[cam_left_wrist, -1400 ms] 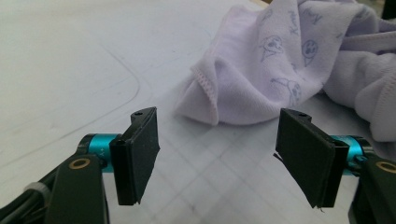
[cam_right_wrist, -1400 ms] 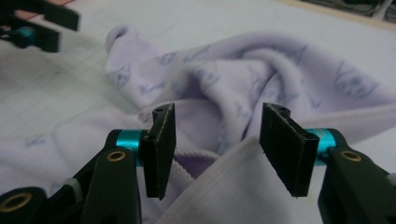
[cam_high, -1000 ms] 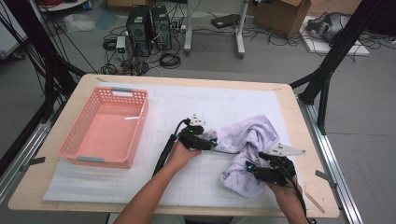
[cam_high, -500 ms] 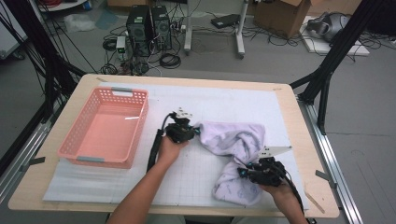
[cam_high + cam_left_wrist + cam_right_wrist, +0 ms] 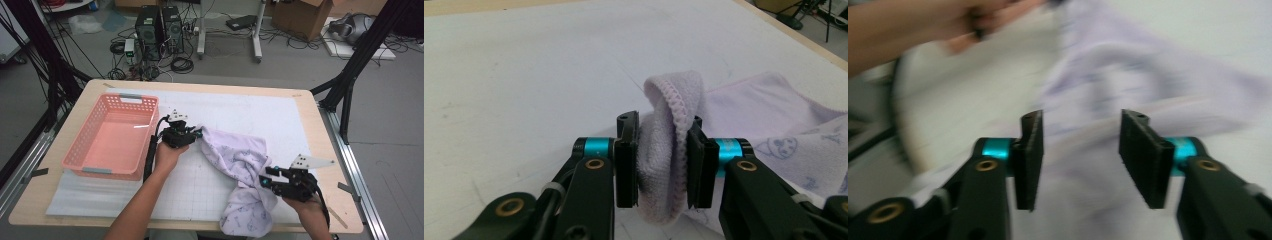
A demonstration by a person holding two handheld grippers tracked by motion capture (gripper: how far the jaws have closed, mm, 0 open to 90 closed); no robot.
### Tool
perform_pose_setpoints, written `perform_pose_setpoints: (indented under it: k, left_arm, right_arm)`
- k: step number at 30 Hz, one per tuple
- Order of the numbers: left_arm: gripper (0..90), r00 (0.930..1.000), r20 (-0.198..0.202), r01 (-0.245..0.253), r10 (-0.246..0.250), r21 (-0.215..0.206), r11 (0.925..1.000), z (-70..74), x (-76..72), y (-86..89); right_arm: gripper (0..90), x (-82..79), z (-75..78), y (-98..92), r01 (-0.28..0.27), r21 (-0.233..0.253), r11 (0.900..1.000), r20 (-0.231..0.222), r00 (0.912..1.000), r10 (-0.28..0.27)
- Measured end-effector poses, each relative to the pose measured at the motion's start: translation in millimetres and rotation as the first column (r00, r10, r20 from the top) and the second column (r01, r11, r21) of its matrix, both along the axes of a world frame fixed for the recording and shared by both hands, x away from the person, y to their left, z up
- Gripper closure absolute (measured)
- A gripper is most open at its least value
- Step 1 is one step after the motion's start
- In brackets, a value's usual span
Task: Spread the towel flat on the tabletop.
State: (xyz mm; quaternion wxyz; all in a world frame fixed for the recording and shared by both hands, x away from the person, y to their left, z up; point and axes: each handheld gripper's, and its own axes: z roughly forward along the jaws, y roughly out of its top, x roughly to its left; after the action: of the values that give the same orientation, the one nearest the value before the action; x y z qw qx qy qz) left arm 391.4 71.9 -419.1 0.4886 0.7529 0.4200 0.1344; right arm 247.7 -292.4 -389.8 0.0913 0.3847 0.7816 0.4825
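Left tool [image 5: 196,134] sits just right of the pink basket [image 5: 90,150], its jaws clamped on a bunched, stitched edge of the lilac towel [image 5: 240,160]. From the left gripper view the fold of towel [image 5: 664,150] stands pinched upright between the two black pads, with the rest of the cloth trailing off to the right over the white mat [image 5: 524,75]. The basket rests on the left part of the tabletop [image 5: 310,107], close beside the hand holding that tool.

From the clamped corner the towel runs diagonally across the mat toward the near right, rumpled in the middle, and its lower end hangs over the front edge of the tabletop.

Farther right, the right tool [image 5: 265,180] is held against the towel's right side near that front edge. In the right gripper view, which is blurred, the right tool [image 5: 1080,155] has its jaws spread apart with the pale cloth [image 5: 1128,75] lying beyond them; nothing is caught between the pads.
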Motion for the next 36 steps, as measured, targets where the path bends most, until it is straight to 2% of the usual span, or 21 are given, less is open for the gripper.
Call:
perform_pose_setpoints:
  k: [2,4,5,6,8,10,13,16,17,18,19,21,23,24,25,27,31,32,33,34,36]
  left_arm:
    - [68.0,1.0,0.001,-0.001,0.001,-0.006,1.0,-2.6,-0.1,-1.3]
    - [67.1,1.0,-0.004,0.001,-0.001,-0.005,1.0,-4.9,0.3,-1.9]
    - [67.2,1.0,-0.005,0.004,-0.004,-0.008,1.0,-5.6,0.4,-2.1]
    - [69.0,1.0,-0.003,0.009,-0.009,-0.01,0.9999,-5.8,0.2,-2.0]
    - [76.5,0.9997,0.017,0.017,-0.017,-0.009,0.9998,-5.0,-0.5,-1.7]
    - [79.8,0.9996,0.027,0.014,-0.014,-0.016,0.9998,-3.9,-0.6,-0.9]
    - [80.2,0.9994,0.035,0.003,-0.002,-0.032,0.9995,-4.1,0.3,0.0]
    - [79.6,0.9994,0.033,0.008,-0.007,-0.041,0.9991,-5.3,0.4,-3.5]
    - [77.6,0.9995,0.032,0.007,-0.005,-0.047,0.9989,-5.6,0.3,-5.1]
    - [73.0,0.9997,0.024,0.005,-0.003,-0.056,0.9984,-5.7,0.3,-6.3]
    - [66.8,0.9999,0.015,0.002,-0.001,-0.063,0.998,-5.8,0.3,-7.3]
    - [54.8,1.0,-0.001,0.001,-0.002,-0.067,0.9977,-5.9,-0.3,-8.6]
    - [49.8,0.9999,-0.004,0.015,-0.015,-0.075,0.9971,-6.4,-2.5,-8.6]
    - [49.8,0.9998,0.0,0.021,-0.021,-0.072,0.9972,-6.7,-4.1,-8.3]
    - [50.2,0.9993,-0.007,0.038,-0.038,-0.062,0.9974,-6.6,-5.2,-8.4]
    - [54.5,0.9961,-0.022,0.084,-0.085,-0.049,0.9952,-6.8,-8.4,-10.8]
    - [65.7,0.9808,-0.03,0.192,-0.193,-0.03,0.9809,-5.9,-18.9,-27.2]
    - [68.4,0.9808,-0.03,0.192,-0.193,-0.03,0.9809,-5.9,-18.9,-27.2]
    - [70.0,0.9735,-0.024,0.226,-0.228,-0.045,0.973,-9.2,-25.0,-37.6]
    - [70.4,0.9706,-0.03,0.237,-0.239,-0.048,0.9703,-12.5,-27.5,-42.4]
    - [71.0,0.963,-0.068,0.257,-0.261,-0.061,0.9645,-21.2,-31.1,-52.7]
  right_arm:
    - [43.7,9.5,2.0,0.9,0.098,-0.054,0.994,0.021,0.995,-0.097]
    - [41.3,22.9,-0.2,8.4,0.139,-0.116,0.983,0.025,0.9903,-0.137]
    - [44.3,30.7,-3.1,13.1,0.141,-0.158,0.977,0.011,0.9899,-0.142]
    - [57.4,38.6,-6.2,17.1,0.141,-0.202,0.969,-0.006,0.9893,-0.145]
    - [86.7,53.5,-10.1,19.6,0.092,-0.269,0.959,-0.037,0.9938,-0.105]
    - [87.7,64.7,-9.3,15.2,0.096,-0.307,0.947,-0.002,0.9948,-0.102]
    - [88.2,79.1,-3.3,-5.5,0.19,-0.32,0.928,0.051,0.9817,-0.183]
    - [88.4,94.0,-0.1,-31.1,0.298,-0.31,0.903,0.087,0.9546,-0.285]
    - [88.4,97.7,0.7,-38.6,0.338,-0.312,0.888,0.099,0.9411,-0.323]
    - [88.4,101.6,0.8,-45.5,0.377,-0.323,0.868,0.119,0.9261,-0.358]
    - [88.4,105.4,0.3,-52.5,0.415,-0.331,0.847,0.13,0.9096,-0.395]
    - [88.3,110.7,-1.9,-66.4,0.497,-0.335,0.801,0.142,0.8667,-0.478]
    - [86.2,112.5,-5.2,-79.2,0.553,-0.293,0.78,0.09,0.8281,-0.553]
    - [82.2,111.2,-6.0,-81.9,0.558,-0.274,0.783,0.076,0.8245,-0.561]
    - [77.6,108.4,-6.0,-81.7,0.561,-0.271,0.782,0.086,0.8236,-0.561]
    - [72.4,100.8,-4.2,-78.8,0.554,-0.258,0.791,0.109,0.8305,-0.546]
    - [69.0,85.3,1.5,-69.0,0.491,-0.224,0.842,0.127,0.871,-0.475]
    - [68.5,81.9,2.4,-65.9,0.476,-0.22,0.852,0.128,0.8794,-0.459]
    - [68.2,78.4,2.8,-62.9,0.462,-0.206,0.863,0.125,0.8868,-0.445]
    - [67.6,75.0,3.0,-60.2,0.449,-0.196,0.872,0.125,0.8933,-0.432]
    - [66.1,68.7,2.6,-54.8,0.43,-0.185,0.884,0.126,0.9023,-0.412]
